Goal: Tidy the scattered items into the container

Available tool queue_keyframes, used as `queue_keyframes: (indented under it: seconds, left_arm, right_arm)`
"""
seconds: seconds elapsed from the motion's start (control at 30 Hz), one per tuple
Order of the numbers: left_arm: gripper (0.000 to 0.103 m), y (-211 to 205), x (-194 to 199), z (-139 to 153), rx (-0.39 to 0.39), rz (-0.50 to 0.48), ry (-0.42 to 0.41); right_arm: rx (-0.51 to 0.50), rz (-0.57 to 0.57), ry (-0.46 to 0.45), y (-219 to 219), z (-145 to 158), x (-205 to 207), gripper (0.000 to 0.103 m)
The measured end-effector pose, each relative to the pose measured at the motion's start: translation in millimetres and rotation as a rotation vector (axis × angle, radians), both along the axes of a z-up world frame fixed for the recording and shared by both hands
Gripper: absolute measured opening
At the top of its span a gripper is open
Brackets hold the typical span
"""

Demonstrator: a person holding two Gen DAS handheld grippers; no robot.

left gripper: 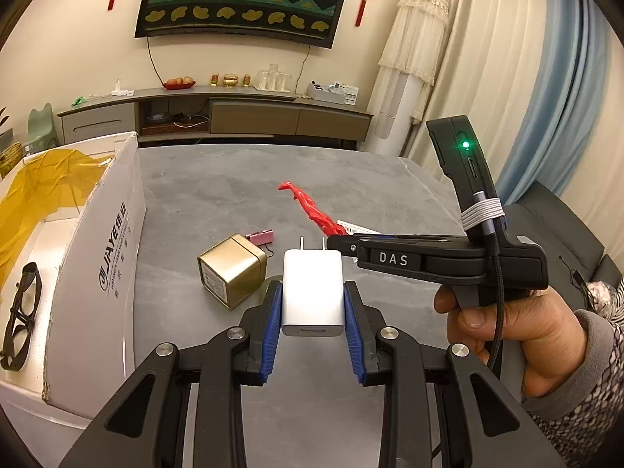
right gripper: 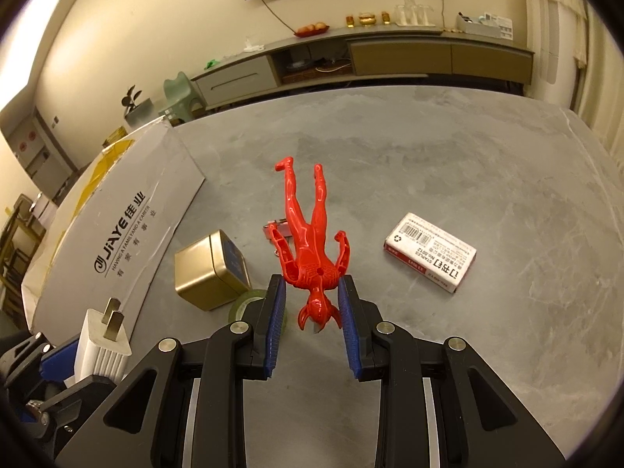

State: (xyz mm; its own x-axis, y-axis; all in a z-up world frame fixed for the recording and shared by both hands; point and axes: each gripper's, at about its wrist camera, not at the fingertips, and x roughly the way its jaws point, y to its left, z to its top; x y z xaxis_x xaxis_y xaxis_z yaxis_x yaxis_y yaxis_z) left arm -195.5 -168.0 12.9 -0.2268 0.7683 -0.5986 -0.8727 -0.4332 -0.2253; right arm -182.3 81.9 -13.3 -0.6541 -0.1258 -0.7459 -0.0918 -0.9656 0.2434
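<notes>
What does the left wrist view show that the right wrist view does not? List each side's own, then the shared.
Left wrist view only: black glasses lying inside the white cardboard box, and the hand gripping the right tool's handle.

Right wrist view only: the whole staples box, the green tape roll by the gold tin, and the right tongs open around the red figure's head.

Both: the box, gold tin, pink binder clip, red figure, grey table, and the white charger clamped in the left tongs.
</notes>
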Motion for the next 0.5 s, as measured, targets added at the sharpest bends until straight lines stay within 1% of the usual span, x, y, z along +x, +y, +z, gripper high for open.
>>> queue_keyframes:
  seconds: [0.5]
  left_arm:
    - [0.031, 2.2, -1.9, -1.4, -0.005, -0.011, -0.005]
  right_arm:
    - [-0.006, 0.001, -0.010, 1.6, -3.3, -0.9, 0.029]
